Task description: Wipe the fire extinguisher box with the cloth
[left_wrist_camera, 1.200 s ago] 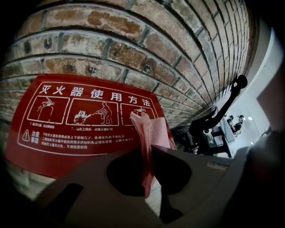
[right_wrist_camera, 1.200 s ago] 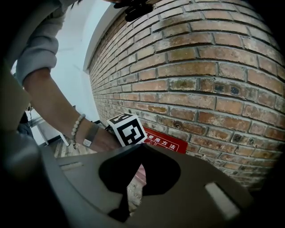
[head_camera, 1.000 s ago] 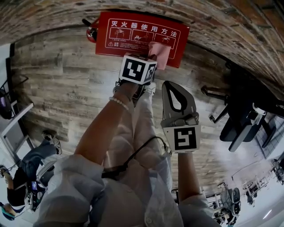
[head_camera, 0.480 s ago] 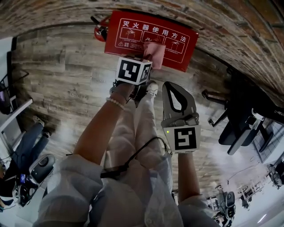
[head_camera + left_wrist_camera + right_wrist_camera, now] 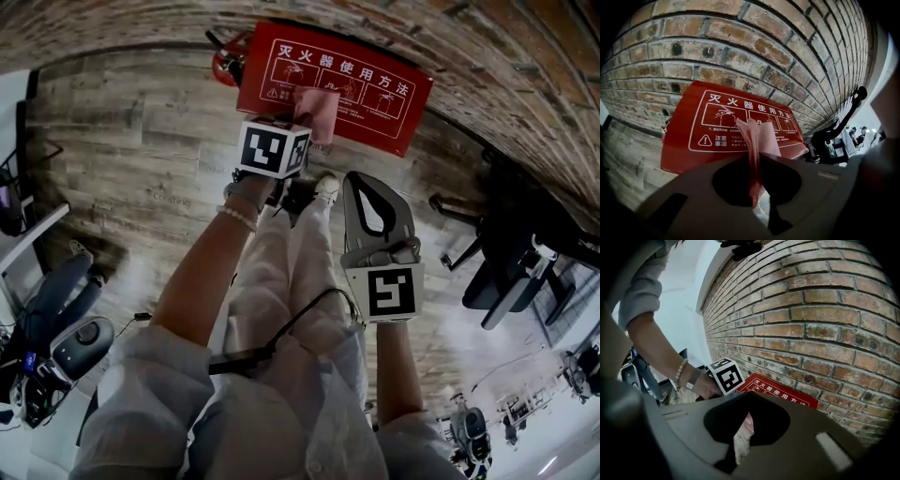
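Observation:
The red fire extinguisher box (image 5: 361, 89) with white instruction print stands on the wood floor against the brick wall. My left gripper (image 5: 300, 127) is shut on a pink cloth (image 5: 317, 112), which overlaps the lower middle of the box's printed face. In the left gripper view the cloth (image 5: 760, 136) stands up between the jaws in front of the box (image 5: 689, 140). My right gripper (image 5: 362, 180) hangs back from the box over the person's legs, jaws together and nothing in them. The right gripper view shows the box (image 5: 790, 397) and the left gripper's marker cube (image 5: 726, 376).
A red extinguisher (image 5: 228, 61) stands left of the box. The brick wall (image 5: 487, 56) runs behind it. A dark office chair (image 5: 511, 267) is at the right. A seated person's legs and some gear (image 5: 56, 328) are at the lower left.
The left gripper has carried the cloth leftward along the box's face, from right of middle to left of middle. The right gripper has stayed in place.

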Demonstrator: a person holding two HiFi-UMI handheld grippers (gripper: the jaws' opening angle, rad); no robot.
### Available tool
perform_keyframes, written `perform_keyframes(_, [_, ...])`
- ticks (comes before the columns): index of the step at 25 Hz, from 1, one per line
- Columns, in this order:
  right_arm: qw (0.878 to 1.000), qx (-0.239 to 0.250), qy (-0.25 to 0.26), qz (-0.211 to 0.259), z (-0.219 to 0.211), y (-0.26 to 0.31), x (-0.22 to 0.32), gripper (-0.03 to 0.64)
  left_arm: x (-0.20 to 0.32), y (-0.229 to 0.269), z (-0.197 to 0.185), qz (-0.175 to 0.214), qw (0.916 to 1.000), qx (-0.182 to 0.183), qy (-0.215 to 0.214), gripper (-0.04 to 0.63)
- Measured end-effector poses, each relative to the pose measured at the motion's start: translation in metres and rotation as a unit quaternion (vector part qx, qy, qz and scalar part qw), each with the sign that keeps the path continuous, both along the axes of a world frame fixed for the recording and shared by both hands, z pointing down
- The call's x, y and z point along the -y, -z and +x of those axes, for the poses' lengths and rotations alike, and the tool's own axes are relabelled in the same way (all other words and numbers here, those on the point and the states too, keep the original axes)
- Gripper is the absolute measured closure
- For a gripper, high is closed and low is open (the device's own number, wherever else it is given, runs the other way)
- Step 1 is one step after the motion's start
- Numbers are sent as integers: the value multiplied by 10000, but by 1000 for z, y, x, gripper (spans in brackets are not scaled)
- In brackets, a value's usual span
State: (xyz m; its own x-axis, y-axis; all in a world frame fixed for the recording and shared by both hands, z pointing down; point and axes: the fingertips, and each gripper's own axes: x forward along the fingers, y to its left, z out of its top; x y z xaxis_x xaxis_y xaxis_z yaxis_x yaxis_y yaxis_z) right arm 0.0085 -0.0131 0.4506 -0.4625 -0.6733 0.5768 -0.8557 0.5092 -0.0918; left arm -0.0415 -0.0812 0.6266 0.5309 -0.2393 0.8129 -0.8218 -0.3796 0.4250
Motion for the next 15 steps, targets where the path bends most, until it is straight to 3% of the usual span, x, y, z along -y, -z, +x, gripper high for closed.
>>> perform_keyframes(15, [9998, -5, 185, -25, -29, -2, 5, 609, 15, -1, -75, 54, 9984, 225, 512, 581])
